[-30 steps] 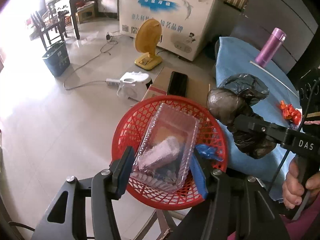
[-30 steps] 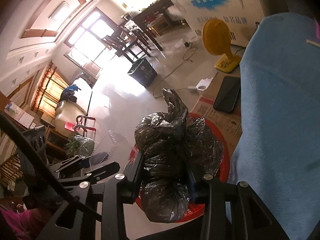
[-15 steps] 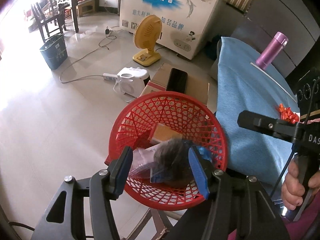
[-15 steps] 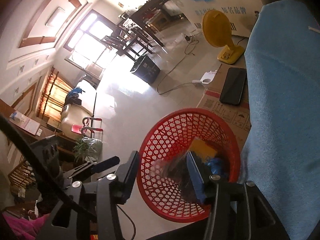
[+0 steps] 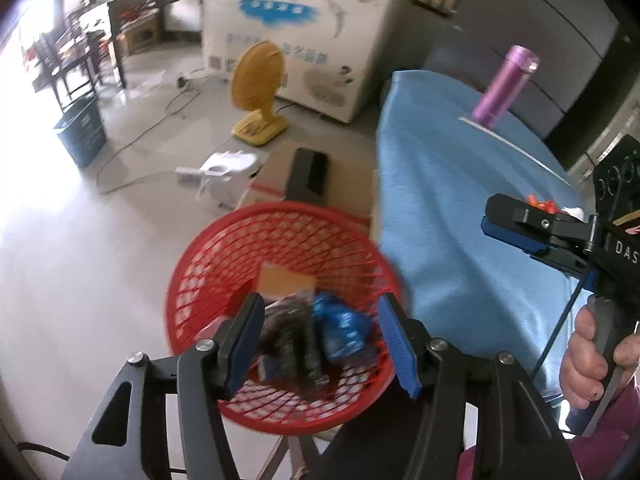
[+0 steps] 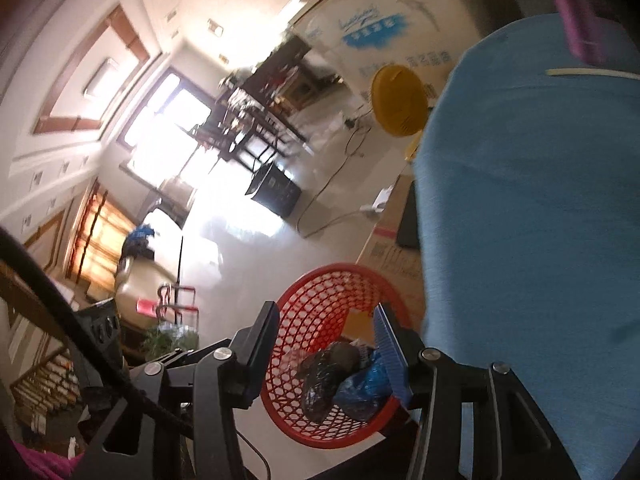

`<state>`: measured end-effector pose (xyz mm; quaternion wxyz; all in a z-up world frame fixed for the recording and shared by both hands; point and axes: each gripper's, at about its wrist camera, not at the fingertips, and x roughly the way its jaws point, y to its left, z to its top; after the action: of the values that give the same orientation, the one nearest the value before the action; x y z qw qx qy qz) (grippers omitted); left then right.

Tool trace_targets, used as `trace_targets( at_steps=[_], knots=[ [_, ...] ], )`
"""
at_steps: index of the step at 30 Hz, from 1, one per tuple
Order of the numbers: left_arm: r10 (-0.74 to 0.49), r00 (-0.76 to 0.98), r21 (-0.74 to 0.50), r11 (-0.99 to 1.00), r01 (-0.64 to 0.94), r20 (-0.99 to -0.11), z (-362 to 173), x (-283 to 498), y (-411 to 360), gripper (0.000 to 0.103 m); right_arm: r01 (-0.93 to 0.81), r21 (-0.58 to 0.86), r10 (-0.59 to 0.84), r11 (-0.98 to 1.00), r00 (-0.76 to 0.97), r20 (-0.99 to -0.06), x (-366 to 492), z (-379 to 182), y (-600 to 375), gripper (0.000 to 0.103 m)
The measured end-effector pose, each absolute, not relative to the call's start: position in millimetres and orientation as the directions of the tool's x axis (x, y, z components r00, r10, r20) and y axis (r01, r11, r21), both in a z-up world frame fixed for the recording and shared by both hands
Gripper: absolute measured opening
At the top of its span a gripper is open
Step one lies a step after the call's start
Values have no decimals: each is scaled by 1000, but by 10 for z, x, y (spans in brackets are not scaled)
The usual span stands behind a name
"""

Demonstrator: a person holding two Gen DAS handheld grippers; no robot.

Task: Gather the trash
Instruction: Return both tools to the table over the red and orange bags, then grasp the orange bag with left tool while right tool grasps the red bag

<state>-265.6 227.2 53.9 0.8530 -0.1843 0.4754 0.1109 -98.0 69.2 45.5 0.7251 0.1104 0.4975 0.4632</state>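
A red mesh basket (image 5: 192,280) (image 6: 320,280) stands beside the blue-covered table (image 5: 460,220). In it lie a knotted black bag (image 5: 288,340) (image 6: 328,376), a blue wrapper (image 5: 340,324) (image 6: 364,388) and a brown card (image 5: 284,280). My left gripper (image 5: 320,344) hangs open over the basket, nothing between its blue pads. My right gripper (image 6: 324,354) is open and empty too, above the basket's near side. In the left wrist view the right gripper (image 5: 496,220) sits over the table edge, held by a hand (image 5: 588,356). A red wrapper (image 5: 540,202) lies on the table behind it.
A purple bottle (image 5: 504,84) and a thin white stick (image 5: 512,144) are on the table's far end. On the floor stand a yellow fan (image 5: 256,80), a white appliance (image 5: 224,172), a cardboard box with a black phone (image 5: 308,172) and a dark bin (image 5: 80,132).
My right gripper opened and let the black bag fall into the basket onto the clear container, then drew back toward the table. The left gripper shifted slightly above the basket.
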Motion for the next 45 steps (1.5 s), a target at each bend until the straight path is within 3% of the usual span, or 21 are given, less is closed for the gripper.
trace_targets(
  at_steps=[11, 20, 25, 36, 45],
  knots=[
    [-141, 602, -256, 960, -110, -786, 863, -2061, 1412, 63, -436, 599, 739, 672, 343, -579, -907, 793, -605, 53],
    [-276, 569, -261, 959, 109, -775, 973, -1684, 579, 65, -193, 600, 599, 777, 521, -608, -1012, 659, -1950, 53],
    [-291, 546, -217, 956, 198, -786, 992, -1470, 232, 65, -60, 636, 553, 770, 559, -617, -1023, 501, -2479, 55],
    [-336, 490, -300, 941, 154, -804, 950, -1045, 202, 65, -117, 558, 512, 821, 581, -633, -337, 608, -2274, 55],
    [-335, 435, -323, 941, 104, -836, 773, -865, 310, 65, -143, 442, 448, 886, 519, -729, 277, 324, -1824, 51]
  ],
)
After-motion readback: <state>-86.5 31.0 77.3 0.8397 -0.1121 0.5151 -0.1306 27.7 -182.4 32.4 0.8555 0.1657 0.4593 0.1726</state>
